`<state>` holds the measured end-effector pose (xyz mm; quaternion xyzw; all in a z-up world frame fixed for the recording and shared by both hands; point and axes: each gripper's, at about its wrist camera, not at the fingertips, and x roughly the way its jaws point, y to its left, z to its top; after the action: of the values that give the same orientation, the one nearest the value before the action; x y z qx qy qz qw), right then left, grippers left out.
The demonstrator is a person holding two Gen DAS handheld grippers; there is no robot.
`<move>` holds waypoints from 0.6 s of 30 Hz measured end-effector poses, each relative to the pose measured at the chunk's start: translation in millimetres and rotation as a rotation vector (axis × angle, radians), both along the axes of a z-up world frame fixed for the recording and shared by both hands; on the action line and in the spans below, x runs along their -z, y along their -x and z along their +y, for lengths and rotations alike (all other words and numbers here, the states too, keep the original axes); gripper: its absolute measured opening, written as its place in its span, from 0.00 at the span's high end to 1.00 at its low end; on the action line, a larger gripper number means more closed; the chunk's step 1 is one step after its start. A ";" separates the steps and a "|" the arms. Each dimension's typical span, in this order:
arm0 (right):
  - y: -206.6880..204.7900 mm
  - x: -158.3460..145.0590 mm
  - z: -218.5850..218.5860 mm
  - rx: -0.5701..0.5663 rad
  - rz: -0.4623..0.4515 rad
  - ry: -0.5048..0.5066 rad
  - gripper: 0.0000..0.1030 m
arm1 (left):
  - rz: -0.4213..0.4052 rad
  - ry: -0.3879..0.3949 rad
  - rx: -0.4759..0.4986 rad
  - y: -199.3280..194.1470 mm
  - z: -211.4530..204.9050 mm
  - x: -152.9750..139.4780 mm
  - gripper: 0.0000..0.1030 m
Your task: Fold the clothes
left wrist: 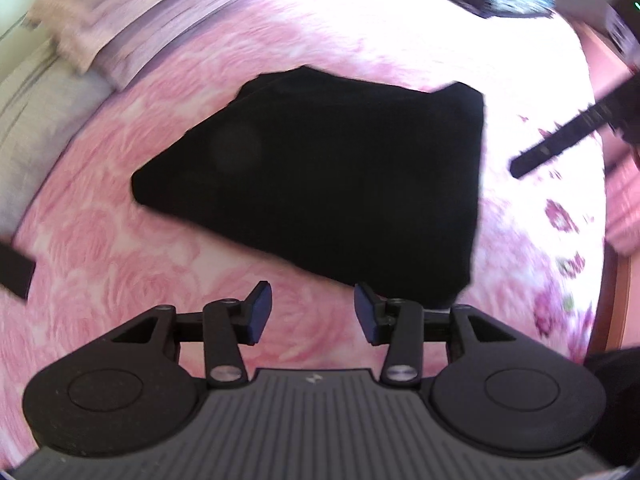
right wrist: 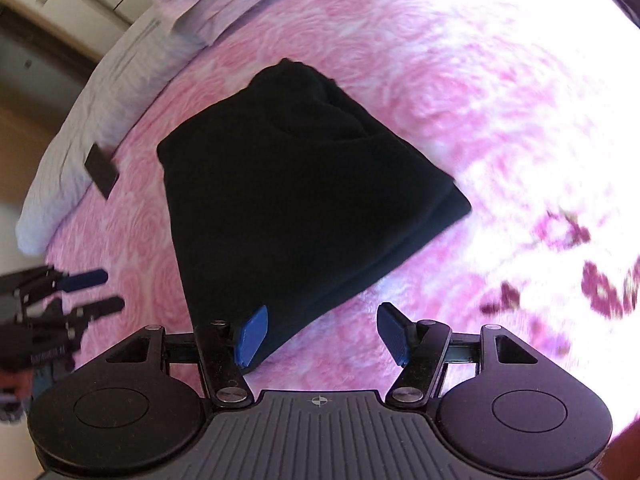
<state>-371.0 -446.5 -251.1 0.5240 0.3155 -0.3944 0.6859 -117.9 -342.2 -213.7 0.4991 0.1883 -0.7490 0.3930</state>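
A black garment (left wrist: 336, 184) lies folded into a compact block on a pink rose-patterned bedspread (left wrist: 120, 280). In the left wrist view my left gripper (left wrist: 314, 312) hovers open just short of its near edge, with nothing between the blue pads. One finger of my right gripper (left wrist: 560, 140) reaches in from the right edge, clear of the cloth. In the right wrist view the same garment (right wrist: 296, 200) fills the middle, and my right gripper (right wrist: 324, 332) stands open at its near corner, holding nothing. My left gripper (right wrist: 90, 292) shows at the left edge, off the cloth.
A grey pillow (right wrist: 80, 140) and a pale striped blanket (left wrist: 132, 20) lie along the bed's far left side. A small dark flat object (right wrist: 102, 172) rests near the pillow. The bedspread (right wrist: 500, 100) spreads wide to the right, with darker purple flowers (right wrist: 600, 280) near its edge.
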 end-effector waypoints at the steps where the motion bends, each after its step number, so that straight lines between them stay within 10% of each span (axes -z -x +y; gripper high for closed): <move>1: 1.7 -2.6 4.9 0.021 -0.002 0.002 0.38 | -0.002 0.012 0.035 3.1 5.8 -0.1 0.59; 18: 51.5 -0.8 25.5 0.324 -0.114 0.054 0.38 | 0.057 0.052 0.223 59.3 45.2 2.0 0.51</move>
<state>-422.5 -420.9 -250.3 0.5709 0.1767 -0.4775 0.6440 -177.2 -297.1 -215.6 0.4849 0.1231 -0.8066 0.3146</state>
